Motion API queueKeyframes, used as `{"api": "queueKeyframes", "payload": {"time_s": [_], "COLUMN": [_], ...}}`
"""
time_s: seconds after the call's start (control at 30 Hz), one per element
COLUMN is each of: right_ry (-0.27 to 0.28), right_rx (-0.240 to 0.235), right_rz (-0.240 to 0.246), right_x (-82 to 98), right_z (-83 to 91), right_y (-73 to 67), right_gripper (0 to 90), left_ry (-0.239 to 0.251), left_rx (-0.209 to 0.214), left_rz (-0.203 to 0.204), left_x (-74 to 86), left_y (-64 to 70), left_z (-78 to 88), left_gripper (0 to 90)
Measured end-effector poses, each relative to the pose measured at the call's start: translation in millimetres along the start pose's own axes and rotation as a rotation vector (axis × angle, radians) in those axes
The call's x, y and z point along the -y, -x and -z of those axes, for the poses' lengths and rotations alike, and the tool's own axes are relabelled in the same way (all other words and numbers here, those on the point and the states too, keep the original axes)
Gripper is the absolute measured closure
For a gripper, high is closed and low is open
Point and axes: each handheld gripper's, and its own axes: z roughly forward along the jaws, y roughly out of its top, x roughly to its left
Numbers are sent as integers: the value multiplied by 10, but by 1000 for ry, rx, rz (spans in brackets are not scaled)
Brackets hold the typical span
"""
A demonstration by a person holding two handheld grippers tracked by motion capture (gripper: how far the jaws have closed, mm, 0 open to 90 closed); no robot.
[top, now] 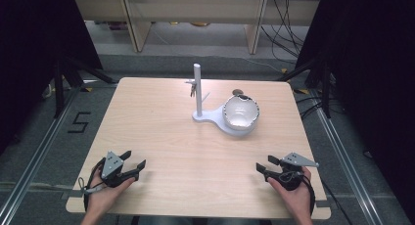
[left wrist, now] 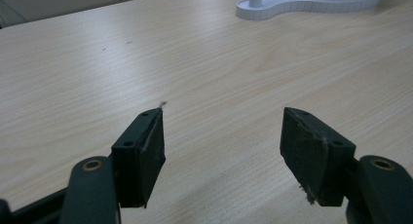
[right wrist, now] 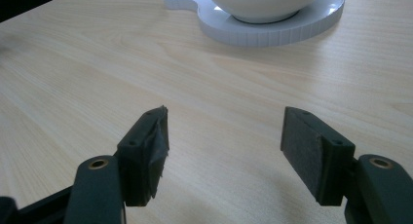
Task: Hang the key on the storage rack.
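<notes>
Your left claw (top: 138, 168) sits near the worktop's (top: 161, 127) seven o'clock corner, its jaws spread wide apart with nothing between them. Your right claw (top: 263, 168) sits near five o'clock, jaws likewise parted and empty. Both rest low over the bare wood, well apart from each other.

The nearest thing to them is the white stand (top: 215, 121), which lies a little right of centre, toward one o'clock from the middle of the worktop. Its flat base is a rounded, gourd-like shape: a small lobe at the left, a larger round lobe at the right, so its long axis runs roughly from nine to three o'clock, tipped slightly toward four. From the small lobe a slim white post (top: 197, 88) rises straight up, with thin short arms jutting from it near the top. On the large lobe sits a white bowl (top: 241, 111), upright, mouth open to the ceiling, glossy inside with a dark uneven edge along its rim.

In the right gripper view the base's rim (right wrist: 287, 31) shows fine vertical ribbing and a smooth matt top, with the bowl's rounded underside resting on it. The worktop is pale wood with a straight light grain. The claw pads (left wrist: 302, 148) are black, with slightly frayed edges.
</notes>
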Motion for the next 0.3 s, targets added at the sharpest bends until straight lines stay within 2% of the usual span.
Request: {"api": "queueKeyframes", "payload": {"time_s": [0.07,0.13,0.2,0.23,0.3], "right_ry": [-6,-3,-1,-11,1], "right_rx": [5,-3,11,8,22], "right_rz": [-12,1,16,-32,-18], "right_x": [1,0,-2,3,7], "right_z": [4,-10,-4,11,2], "right_y": [-19,-12,-5,-39,-27], "right_gripper": [353,355,353,349,342], "left_ry": [-1,-4,-7,-10,-11], "left_rx": [-3,-7,-9,-9,-8], "left_rz": [-8,-21,-22,-24,-22], "left_x": [1,-1,-1,-2,-4], "left_y": [10,31,35,35,26], "left_z": [2,-1,-1,0,-1], "left_gripper": [329,332,332,332,338]}}
